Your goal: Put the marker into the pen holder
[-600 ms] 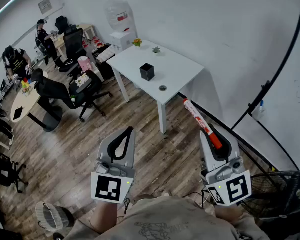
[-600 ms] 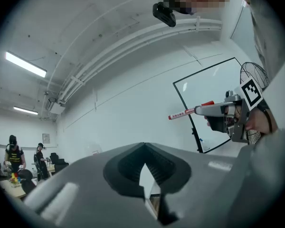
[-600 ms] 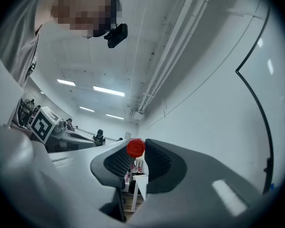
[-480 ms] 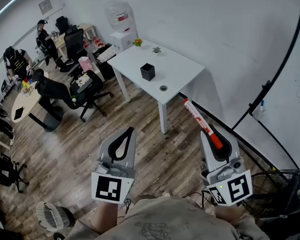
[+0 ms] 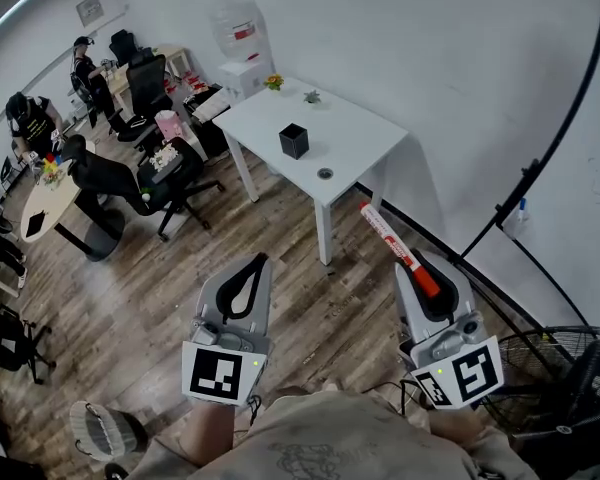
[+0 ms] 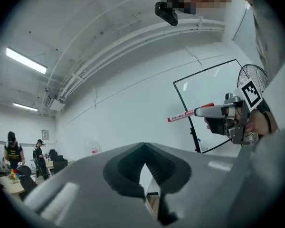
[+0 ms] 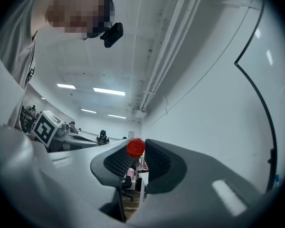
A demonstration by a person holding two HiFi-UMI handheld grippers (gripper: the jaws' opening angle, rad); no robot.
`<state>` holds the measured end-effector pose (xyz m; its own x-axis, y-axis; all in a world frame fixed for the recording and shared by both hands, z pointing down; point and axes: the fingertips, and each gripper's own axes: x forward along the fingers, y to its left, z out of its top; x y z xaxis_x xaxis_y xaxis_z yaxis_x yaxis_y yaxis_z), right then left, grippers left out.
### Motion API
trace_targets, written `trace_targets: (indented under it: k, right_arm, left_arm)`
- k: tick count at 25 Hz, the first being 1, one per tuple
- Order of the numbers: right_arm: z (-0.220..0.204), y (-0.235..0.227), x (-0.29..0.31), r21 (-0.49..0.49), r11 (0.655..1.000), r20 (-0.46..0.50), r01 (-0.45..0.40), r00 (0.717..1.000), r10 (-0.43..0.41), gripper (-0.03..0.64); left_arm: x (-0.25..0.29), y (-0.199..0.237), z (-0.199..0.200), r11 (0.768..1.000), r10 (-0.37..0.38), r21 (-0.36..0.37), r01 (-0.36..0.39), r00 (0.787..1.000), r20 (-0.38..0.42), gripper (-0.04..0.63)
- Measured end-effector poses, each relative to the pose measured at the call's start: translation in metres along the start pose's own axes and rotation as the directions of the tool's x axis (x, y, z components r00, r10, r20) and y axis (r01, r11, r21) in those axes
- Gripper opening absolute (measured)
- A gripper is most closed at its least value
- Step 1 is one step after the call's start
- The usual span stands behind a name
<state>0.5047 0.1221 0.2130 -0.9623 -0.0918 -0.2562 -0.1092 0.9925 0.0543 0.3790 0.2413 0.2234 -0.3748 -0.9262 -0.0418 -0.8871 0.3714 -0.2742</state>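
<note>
My right gripper (image 5: 421,265) is shut on a red-and-white marker (image 5: 393,244) that sticks out forward and to the left, over the wooden floor. In the right gripper view the marker's red end (image 7: 135,147) sits between the fingers. The pen holder (image 5: 294,142), a small black cube-shaped cup, stands on the white table (image 5: 365,136), well ahead of both grippers. My left gripper (image 5: 257,261) hangs shut with nothing in it, lower left of the table. The left gripper view shows the right gripper (image 6: 226,116) holding the marker (image 6: 184,116) out level.
A small round object (image 5: 325,175) lies near the table's front edge, with two little plants (image 5: 273,83) at its back. Office chairs (image 5: 130,181) stand to the left, a water dispenser (image 5: 242,46) behind, a black fan (image 5: 570,380) at lower right, and a whiteboard frame (image 5: 538,168) to the right.
The right gripper with the marker has shifted slightly left and up. The fan at lower right shows more. The left gripper holds still.
</note>
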Motion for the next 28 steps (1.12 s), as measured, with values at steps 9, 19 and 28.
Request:
trace_targets:
  k: [9, 19, 28]
  right_arm:
    - [-0.005, 0.016, -0.006, 0.008, 1.0, -0.034, -0.02, 0.999, 0.02, 0.098]
    - [-0.019, 0.02, 0.009, 0.019, 1.0, -0.051, -0.024, 0.998, 0.025, 0.098]
    - [-0.044, 0.016, 0.053, -0.003, 0.999, -0.105, -0.038, 0.994, 0.037, 0.098]
  left_arm:
    - [-0.015, 0.001, 0.001, 1.0, 0.011, -0.002, -0.011, 1.0, -0.018, 0.0]
    - [-0.015, 0.015, -0.019, 0.999, 0.019, -0.028, -0.021, 0.999, -0.051, 0.0]
    - [0.016, 0.048, -0.038, 0.999, 0.011, -0.05, -0.014, 0.999, -0.042, 0.0]
